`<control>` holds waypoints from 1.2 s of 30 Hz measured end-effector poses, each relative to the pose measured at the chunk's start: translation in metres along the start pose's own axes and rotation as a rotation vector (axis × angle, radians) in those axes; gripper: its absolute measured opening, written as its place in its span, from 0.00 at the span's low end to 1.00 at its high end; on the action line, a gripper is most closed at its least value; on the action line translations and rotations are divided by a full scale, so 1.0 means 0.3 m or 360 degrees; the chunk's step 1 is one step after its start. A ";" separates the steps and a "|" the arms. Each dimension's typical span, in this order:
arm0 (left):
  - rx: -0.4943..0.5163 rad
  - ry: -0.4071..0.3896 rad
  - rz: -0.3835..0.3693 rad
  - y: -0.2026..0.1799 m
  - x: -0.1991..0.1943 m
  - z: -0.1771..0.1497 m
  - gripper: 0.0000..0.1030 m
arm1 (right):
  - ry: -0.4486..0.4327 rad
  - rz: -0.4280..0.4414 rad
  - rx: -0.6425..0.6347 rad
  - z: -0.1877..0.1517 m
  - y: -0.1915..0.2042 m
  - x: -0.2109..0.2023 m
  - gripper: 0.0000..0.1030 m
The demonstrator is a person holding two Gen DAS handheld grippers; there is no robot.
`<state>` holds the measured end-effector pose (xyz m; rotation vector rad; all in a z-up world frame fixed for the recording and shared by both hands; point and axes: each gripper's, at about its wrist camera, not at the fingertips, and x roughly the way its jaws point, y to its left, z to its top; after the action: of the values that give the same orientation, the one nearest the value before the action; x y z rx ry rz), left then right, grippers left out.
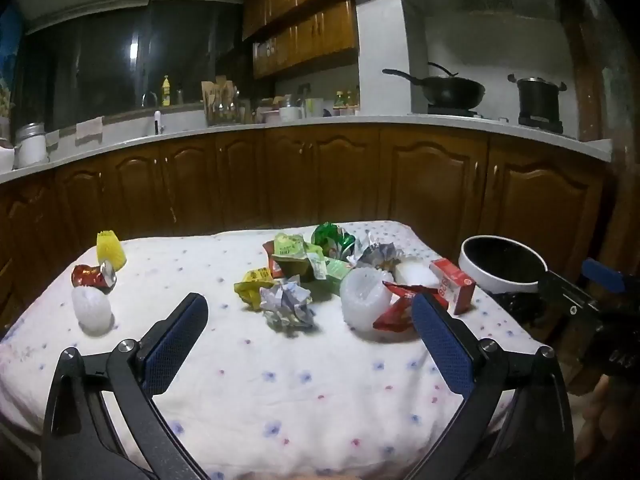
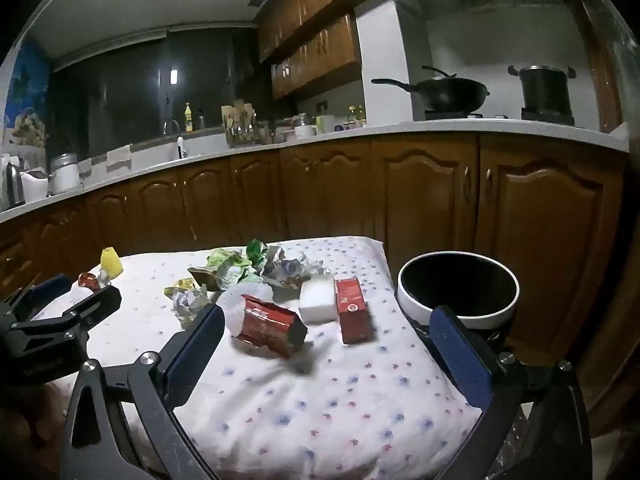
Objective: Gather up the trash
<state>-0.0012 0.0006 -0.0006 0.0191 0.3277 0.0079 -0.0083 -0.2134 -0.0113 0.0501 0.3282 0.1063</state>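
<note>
Above the near edge of the floral-clothed table point(image 1: 280, 400), the left gripper point(image 1: 310, 320) is being held with jaws spread wide and empty, bare cloth lying under it. The right gripper point(image 2: 328, 328) is likewise being held agape, a red wrapper point(image 2: 270, 326) lying between its fingers. Trash is being kept mid-table: crumpled paper point(image 1: 286, 304), red box point(image 2: 352, 312). Just off the right edge, the bin point(image 2: 458, 312) is being left open.
</note>
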 end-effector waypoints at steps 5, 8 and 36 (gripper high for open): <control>-0.0029 0.0015 -0.0022 0.004 -0.005 0.005 1.00 | -0.0005 0.0009 -0.0015 -0.005 0.004 0.007 1.00; -0.0019 0.0014 -0.0013 -0.004 -0.010 0.001 1.00 | -0.0040 0.0025 -0.0021 0.011 0.021 -0.027 1.00; -0.0012 0.0017 -0.0031 0.006 -0.028 0.004 1.00 | -0.0029 0.0033 -0.0011 0.007 0.040 -0.032 1.00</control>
<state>-0.0090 0.0023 0.0032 0.0081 0.3384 -0.0102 -0.0179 -0.2026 -0.0054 0.0479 0.3091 0.1275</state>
